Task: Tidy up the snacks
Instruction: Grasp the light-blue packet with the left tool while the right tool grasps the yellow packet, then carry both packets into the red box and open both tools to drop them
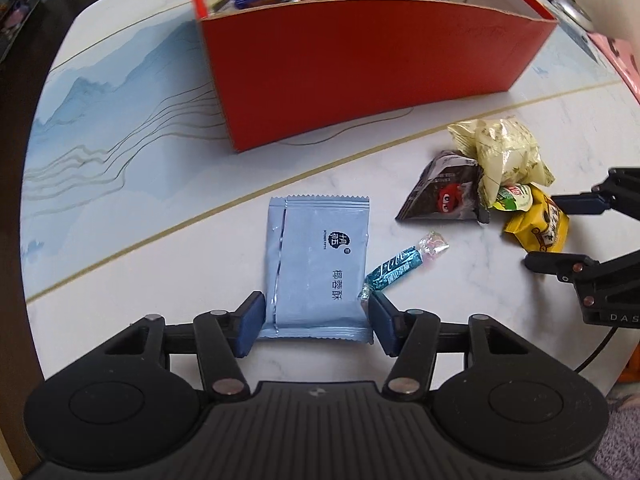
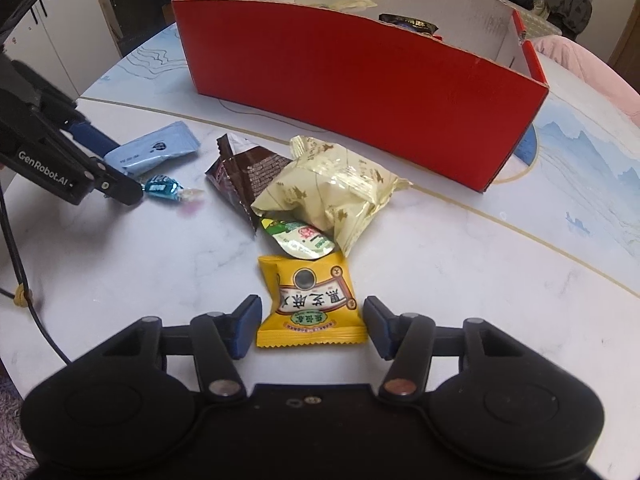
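Two grippers I run, both wide: left gripper [image 1: 316, 322] straddles blue packet [image 1: 318, 268], long axis toward red box [image 1: 360, 68]; right gripper [image 2: 311, 326] straddles yellow packet [image 2: 310, 302].

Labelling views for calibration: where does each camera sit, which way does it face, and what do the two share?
Left wrist: on the left hand-held gripper, facing forward over the table; open fingers straddle the light blue packet; right hand-held gripper shows at the edge.
Right wrist: on the right hand-held gripper, open around the yellow packet.
Shared: red box, blue candy, brown packet.
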Demonstrator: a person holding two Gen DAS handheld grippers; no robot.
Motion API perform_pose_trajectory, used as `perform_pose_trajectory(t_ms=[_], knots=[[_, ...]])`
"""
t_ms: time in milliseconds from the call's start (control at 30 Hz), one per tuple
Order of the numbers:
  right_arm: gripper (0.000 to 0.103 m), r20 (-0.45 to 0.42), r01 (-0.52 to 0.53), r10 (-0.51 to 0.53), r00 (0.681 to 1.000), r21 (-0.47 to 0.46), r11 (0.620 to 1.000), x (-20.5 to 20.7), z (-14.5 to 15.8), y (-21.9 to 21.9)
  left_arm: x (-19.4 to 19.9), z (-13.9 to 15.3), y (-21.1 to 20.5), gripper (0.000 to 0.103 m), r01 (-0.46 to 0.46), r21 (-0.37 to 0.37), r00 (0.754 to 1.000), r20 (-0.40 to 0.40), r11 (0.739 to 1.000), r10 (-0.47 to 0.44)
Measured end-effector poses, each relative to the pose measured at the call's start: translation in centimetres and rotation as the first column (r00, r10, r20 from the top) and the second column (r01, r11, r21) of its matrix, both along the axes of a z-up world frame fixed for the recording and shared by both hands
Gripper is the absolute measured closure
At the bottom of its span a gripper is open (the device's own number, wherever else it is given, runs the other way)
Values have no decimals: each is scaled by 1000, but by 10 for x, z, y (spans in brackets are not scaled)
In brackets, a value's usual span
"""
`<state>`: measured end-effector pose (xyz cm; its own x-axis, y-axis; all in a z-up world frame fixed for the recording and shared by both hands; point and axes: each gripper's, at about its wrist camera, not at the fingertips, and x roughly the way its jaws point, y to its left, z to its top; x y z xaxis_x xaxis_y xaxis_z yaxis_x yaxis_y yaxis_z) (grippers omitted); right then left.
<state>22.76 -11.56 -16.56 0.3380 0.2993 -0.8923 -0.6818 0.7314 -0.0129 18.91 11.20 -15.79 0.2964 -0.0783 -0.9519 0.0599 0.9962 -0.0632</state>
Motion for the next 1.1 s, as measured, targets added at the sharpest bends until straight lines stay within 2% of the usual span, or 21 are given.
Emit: perform_pose_trajectory(t_ms=[167, 500, 867, 1100], knots=[[55, -26, 43, -42, 999, 33, 999, 0, 3, -5, -15, 5, 11, 48, -98, -68, 995, 22, 993, 99], [56, -28, 78, -77, 997, 69, 995, -19, 10, -14, -47, 15, 18, 49, -191, -111, 979, 55, 975, 198], [56, -37, 120, -115, 993, 173, 978, -38, 42, -28, -82, 35, 15, 53, -298, -173, 947, 67, 939, 313], [56, -37, 132, -127, 991, 217, 967, -44, 59, -33, -95, 39, 12, 56, -337, -204, 933, 56, 919, 355]])
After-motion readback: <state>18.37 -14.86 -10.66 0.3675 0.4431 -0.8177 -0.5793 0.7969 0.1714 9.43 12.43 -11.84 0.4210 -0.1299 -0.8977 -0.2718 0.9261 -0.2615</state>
